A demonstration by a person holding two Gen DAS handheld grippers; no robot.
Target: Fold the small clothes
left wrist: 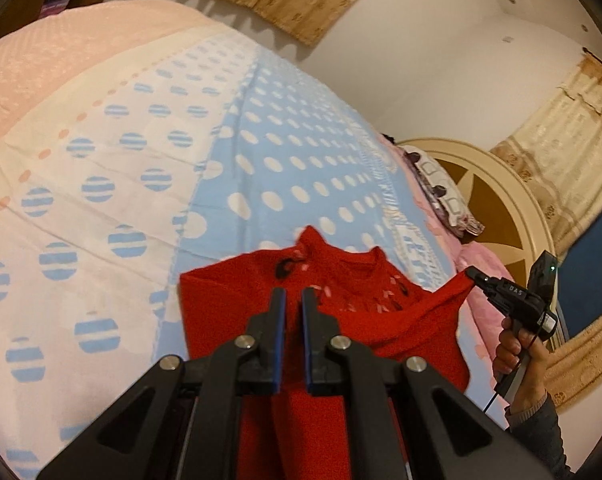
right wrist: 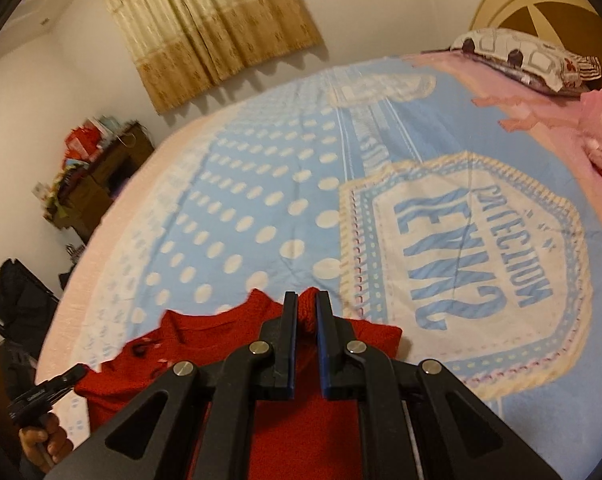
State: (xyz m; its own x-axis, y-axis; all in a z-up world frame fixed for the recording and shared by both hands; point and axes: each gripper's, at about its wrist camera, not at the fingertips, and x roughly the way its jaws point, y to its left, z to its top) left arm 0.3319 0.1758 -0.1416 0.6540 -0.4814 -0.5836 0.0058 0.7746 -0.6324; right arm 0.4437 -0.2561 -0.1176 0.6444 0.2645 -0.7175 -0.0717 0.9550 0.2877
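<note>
A small red knitted sweater with white and black marks near the collar hangs stretched between both grippers above the bed. My left gripper is shut on one edge of the sweater, which drapes under its fingers. My right gripper is shut on a bunched red fold of the sweater. In the left wrist view the right gripper pinches a stretched corner at the right. In the right wrist view the left gripper holds the other corner at the lower left.
The bed carries a blue sheet with white dots and a printed badge. A patterned pillow and a round headboard lie at its head. Curtains and a cluttered cabinet stand beyond the bed.
</note>
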